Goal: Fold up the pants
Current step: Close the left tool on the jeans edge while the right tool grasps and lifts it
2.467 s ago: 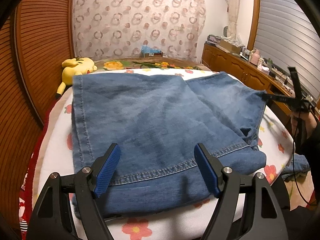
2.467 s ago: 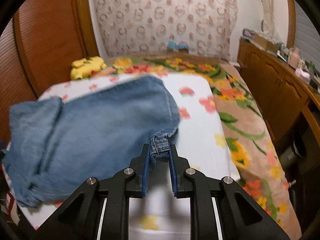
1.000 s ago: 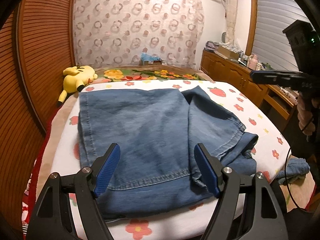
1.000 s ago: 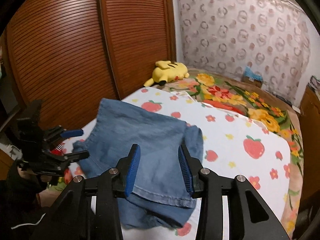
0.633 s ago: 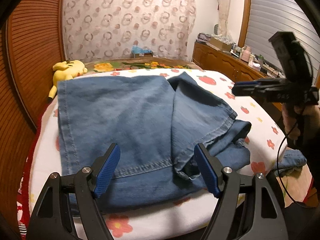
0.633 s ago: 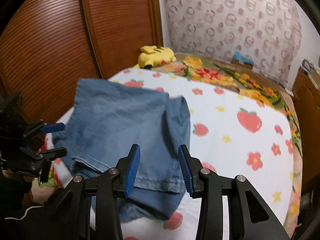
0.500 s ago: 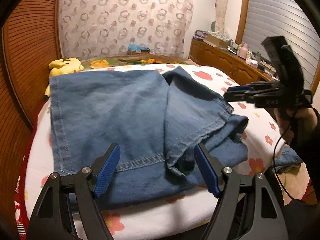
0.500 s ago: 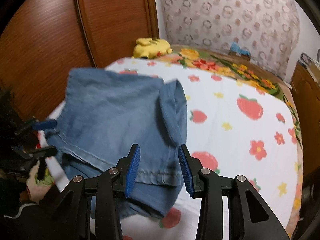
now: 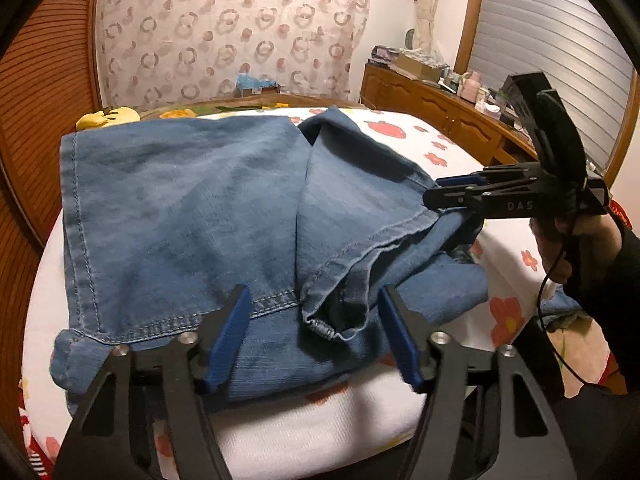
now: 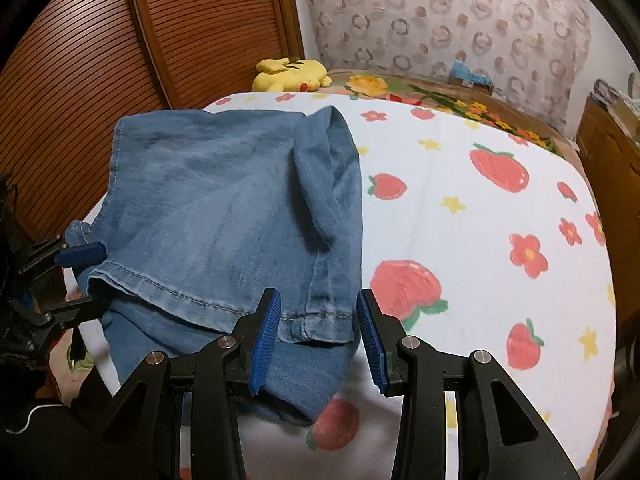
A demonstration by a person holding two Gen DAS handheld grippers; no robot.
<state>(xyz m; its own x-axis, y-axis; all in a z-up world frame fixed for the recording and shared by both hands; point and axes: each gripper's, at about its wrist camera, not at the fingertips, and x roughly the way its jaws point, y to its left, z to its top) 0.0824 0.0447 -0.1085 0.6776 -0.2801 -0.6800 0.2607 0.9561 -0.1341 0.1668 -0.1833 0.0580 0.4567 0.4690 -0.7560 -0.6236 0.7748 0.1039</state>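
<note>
The blue jeans (image 9: pixel 192 216) lie folded in layers on the near left part of the bed (image 10: pixel 480 216), on a white cover printed with strawberries and flowers. One leg is doubled over the stack, its stitched hem (image 10: pixel 320 322) at the near edge, loose and rumpled where the layers gape. The left gripper (image 9: pixel 316 336) hovers just above the near hem with its blue-padded fingers spread wide, holding nothing. The right gripper (image 10: pixel 318 340) has its fingers spread too, straddling the hem corner at the near right of the stack; whether the pads touch the cloth cannot be told. A yellow plush toy (image 10: pixel 292 74) rests at the far side of the bed by the wooden slatted doors (image 10: pixel 100 60).
</note>
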